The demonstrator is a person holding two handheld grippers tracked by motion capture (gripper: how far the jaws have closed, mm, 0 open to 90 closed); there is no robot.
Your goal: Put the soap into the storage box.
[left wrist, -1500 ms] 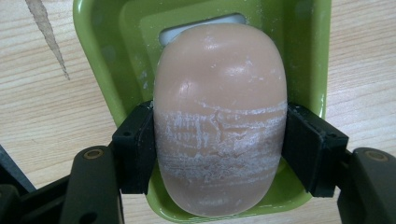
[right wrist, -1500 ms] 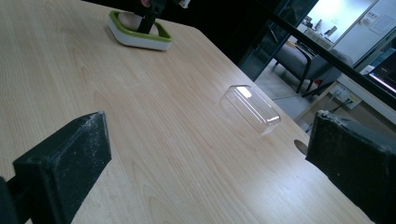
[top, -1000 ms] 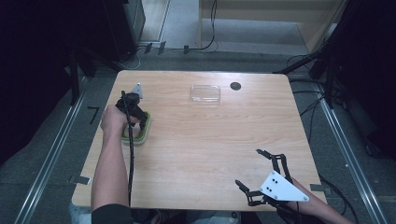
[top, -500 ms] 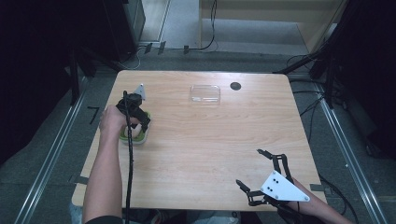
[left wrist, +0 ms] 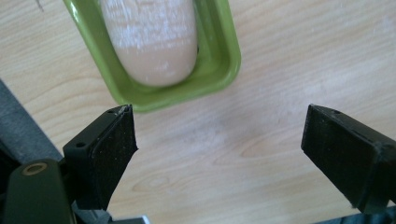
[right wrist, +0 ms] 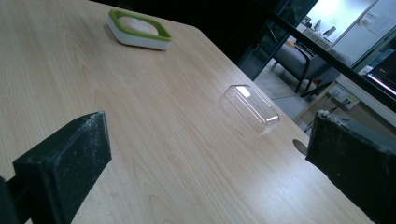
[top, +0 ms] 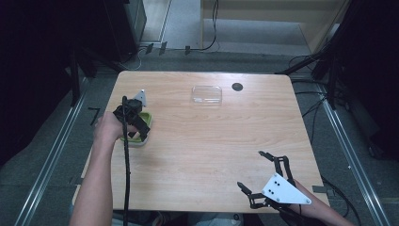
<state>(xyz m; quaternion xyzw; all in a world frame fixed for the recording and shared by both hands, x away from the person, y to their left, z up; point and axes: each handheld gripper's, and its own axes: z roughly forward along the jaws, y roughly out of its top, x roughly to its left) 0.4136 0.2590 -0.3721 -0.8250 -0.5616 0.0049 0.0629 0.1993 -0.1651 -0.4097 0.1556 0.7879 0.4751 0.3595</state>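
A green soap dish (top: 142, 135) with a white base sits near the table's left edge. It holds a pale oval bar of soap (left wrist: 149, 42). My left gripper (top: 134, 120) hovers over the dish's near side and is open. In the left gripper view the dish rim (left wrist: 224, 65) lies just beyond the left gripper (left wrist: 219, 154), whose jaws have only bare wood between them. My right gripper (top: 252, 170) stands wide open at the table's near right corner, holding nothing. From the right gripper (right wrist: 210, 158) I see the dish (right wrist: 140, 32) far off.
A clear plastic lid (top: 207, 94) lies at the back middle of the wooden table (top: 202, 150), also seen as the lid (right wrist: 250, 107) in the right gripper view. A dark round hole (top: 237, 86) sits beside it. Cables and dark stands surround the table.
The left hand and its gripper have drawn back slightly toward the near left, off the dish. The right gripper has hardly moved.
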